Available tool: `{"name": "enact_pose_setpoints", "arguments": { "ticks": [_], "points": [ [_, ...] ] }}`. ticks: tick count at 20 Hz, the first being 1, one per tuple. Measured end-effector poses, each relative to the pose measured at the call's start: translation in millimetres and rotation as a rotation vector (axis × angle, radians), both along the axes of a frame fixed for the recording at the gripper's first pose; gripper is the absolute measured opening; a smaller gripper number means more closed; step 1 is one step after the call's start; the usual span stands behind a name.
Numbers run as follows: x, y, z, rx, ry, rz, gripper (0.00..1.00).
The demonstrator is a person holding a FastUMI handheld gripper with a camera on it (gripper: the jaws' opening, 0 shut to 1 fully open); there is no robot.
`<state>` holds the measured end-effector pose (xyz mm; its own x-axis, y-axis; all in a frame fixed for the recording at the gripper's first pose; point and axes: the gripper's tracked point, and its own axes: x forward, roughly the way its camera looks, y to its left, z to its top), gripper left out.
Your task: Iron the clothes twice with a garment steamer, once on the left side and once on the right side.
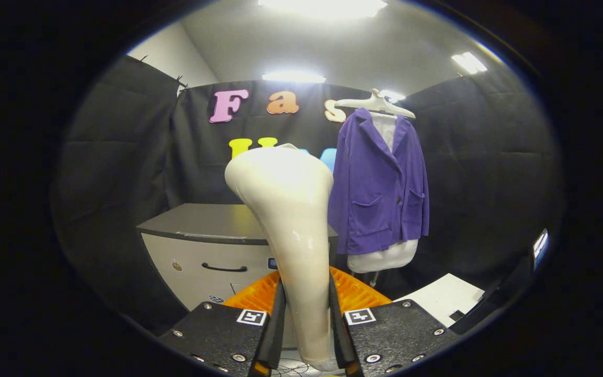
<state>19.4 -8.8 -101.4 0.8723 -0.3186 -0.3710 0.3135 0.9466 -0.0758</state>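
My gripper (305, 309) is shut on the handle of a cream-white garment steamer (288, 204), with both fingers pressing on its narrow stem. The steamer's wide head rises upright ahead of the fingers, its back toward me. Beyond it and to the right, a purple jacket (380, 188) hangs over a white garment on a white hanger (377, 103) against the black wall. The steamer head stands well short of the jacket, with its right side overlapping the jacket's left sleeve in my sight.
A grey cabinet (204, 246) with a dark top and a black drawer handle stands behind the steamer on the left. An orange ribbed thing (356, 293) lies just beyond the fingers. A white flat board (445, 298) sits low to the right.
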Motion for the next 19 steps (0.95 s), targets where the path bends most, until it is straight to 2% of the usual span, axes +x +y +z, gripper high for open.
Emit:
{"name": "enact_pose_setpoints", "arguments": {
  "ticks": [4, 10, 19],
  "points": [
    [2, 17, -3, 0.043, -0.021, 0.029, 0.4],
    [2, 24, -5, 0.027, -0.009, 0.039, 0.4],
    [-7, 32, 14, 0.055, -0.059, 0.067, 0.4]
  ]
}}
